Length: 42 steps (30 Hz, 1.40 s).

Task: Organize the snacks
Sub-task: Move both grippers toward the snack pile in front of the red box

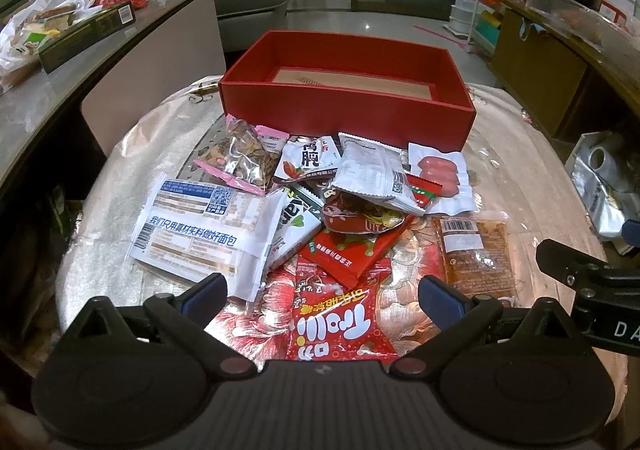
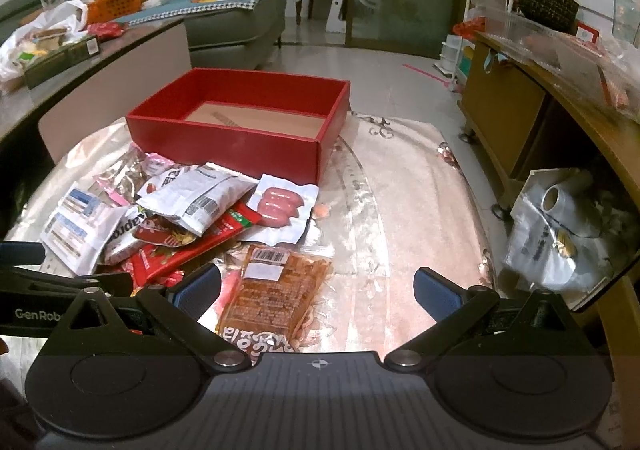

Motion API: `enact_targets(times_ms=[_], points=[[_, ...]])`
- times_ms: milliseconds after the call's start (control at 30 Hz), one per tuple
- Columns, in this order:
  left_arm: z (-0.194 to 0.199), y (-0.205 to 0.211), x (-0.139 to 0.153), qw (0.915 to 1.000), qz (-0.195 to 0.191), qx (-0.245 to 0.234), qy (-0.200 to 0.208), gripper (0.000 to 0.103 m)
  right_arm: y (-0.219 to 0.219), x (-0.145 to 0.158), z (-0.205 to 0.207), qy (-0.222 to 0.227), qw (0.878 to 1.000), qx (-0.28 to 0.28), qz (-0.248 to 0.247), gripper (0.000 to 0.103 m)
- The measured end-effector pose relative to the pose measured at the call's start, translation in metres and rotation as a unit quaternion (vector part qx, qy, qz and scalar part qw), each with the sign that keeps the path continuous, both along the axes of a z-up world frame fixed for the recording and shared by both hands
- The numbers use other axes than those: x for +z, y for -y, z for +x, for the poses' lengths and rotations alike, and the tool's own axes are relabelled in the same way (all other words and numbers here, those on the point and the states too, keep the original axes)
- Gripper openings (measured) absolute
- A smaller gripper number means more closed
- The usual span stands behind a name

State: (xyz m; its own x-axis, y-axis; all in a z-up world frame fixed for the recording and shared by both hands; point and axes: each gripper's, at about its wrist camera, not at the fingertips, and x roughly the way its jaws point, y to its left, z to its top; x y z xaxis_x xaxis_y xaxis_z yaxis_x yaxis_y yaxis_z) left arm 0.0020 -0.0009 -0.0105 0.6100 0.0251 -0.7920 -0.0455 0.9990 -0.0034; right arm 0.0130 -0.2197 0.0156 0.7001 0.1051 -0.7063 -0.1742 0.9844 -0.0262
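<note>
Both jaws spread wide, holding nothing. Left gripper (image 1: 322, 296) hovers over the red candy packet (image 1: 338, 324); right gripper (image 2: 318, 292) over the orange noodle packet (image 2: 276, 290). Snack pile (image 1: 320, 193) lies just before the empty red box (image 1: 348, 109). Best: pinch one loose top packet by its edge, lift clear, drop in box.
</note>
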Motion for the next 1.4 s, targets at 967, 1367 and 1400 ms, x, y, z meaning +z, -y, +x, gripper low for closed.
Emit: enact_targets(times_ms=[967, 1367, 1400], points=[[0.001, 0.005, -0.007, 0.9998, 0.011, -0.006, -0.013, 0.098, -0.002, -0.003, 0.001, -0.013, 1.0, 0.007, 0.002, 0.103], [0.017, 0.004, -0.03, 0.9986, 0.0, 0.008, -0.053, 0.098, 0.003, -0.002, 0.004, -0.02, 1.0, 0.005, 0.012, 0.103], [0.021, 0.005, -0.032, 0.9984, 0.002, 0.01, -0.055, 0.098, 0.003, -0.002, 0.004, -0.02, 1.0, 0.006, 0.012, 0.103]])
